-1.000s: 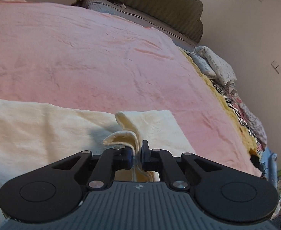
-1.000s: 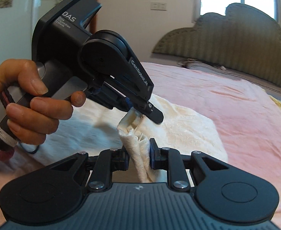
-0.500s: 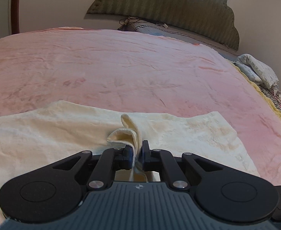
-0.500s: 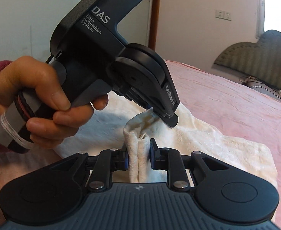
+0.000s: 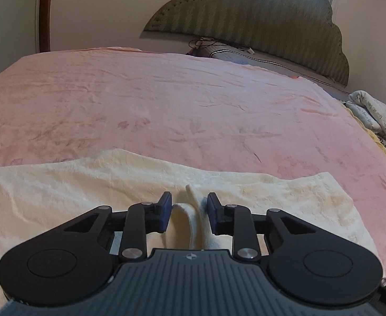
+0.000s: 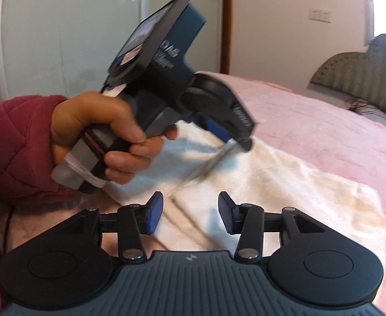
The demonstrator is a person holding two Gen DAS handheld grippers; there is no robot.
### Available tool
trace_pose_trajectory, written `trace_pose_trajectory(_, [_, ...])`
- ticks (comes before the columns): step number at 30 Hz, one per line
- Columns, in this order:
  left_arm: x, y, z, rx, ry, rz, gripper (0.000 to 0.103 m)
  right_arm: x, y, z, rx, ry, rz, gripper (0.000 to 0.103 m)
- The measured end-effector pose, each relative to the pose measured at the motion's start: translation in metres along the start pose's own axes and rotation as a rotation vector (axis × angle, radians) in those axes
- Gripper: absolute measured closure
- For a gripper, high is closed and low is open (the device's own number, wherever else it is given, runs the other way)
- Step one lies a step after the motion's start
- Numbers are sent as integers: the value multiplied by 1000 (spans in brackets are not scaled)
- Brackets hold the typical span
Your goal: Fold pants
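Note:
Cream fleece pants (image 5: 87, 192) lie flat on a pink bedspread (image 5: 166, 105); they also show in the right wrist view (image 6: 285, 184). My left gripper (image 5: 189, 214) is open, and a raised fold of the cloth stands loose between its fingers. My right gripper (image 6: 190, 217) is open and empty just above the pants' near edge. In the right wrist view the left gripper (image 6: 243, 139) appears blurred, held in a hand with a red sleeve, its tip at a pulled-up ridge of cloth.
A green padded headboard (image 5: 259, 23) stands at the far end of the bed. Patterned bedding (image 5: 372, 113) is bunched along the bed's right side. A glass-fronted wardrobe (image 6: 61, 26) stands behind the left hand.
Both grippers have opened and let go of the pinched cloth. The pants have dropped flatter onto the bed. The left gripper has shifted away to the left.

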State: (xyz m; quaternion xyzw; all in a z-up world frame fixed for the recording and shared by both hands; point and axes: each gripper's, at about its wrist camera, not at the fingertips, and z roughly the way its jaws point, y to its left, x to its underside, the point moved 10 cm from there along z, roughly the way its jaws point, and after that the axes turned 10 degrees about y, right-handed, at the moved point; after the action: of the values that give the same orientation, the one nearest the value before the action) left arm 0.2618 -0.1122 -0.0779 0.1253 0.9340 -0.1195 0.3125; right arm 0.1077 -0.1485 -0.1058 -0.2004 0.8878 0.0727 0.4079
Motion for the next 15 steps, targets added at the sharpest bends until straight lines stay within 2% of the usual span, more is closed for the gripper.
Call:
trace_pose_trajectory(2, [1, 6, -1, -46, 11, -7, 75, 15, 5, -11, 63, -9, 9, 58])
trace_pose_trajectory(5, [3, 22, -15, -74, 11, -57, 66, 18, 13, -4, 116, 16, -66, 58])
trace_pose_trajectory(7, [7, 32, -25, -94, 29, -84, 54, 23, 26, 6, 157, 48, -162, 59])
trace_pose_trajectory(10, [17, 42, -42, -25, 61, -144, 48, 30, 43, 15, 242, 70, -284, 59])
trace_pose_trajectory(15, [35, 37, -54, 147, 148, -259, 46, 29, 52, 17, 354, 80, -388, 60])
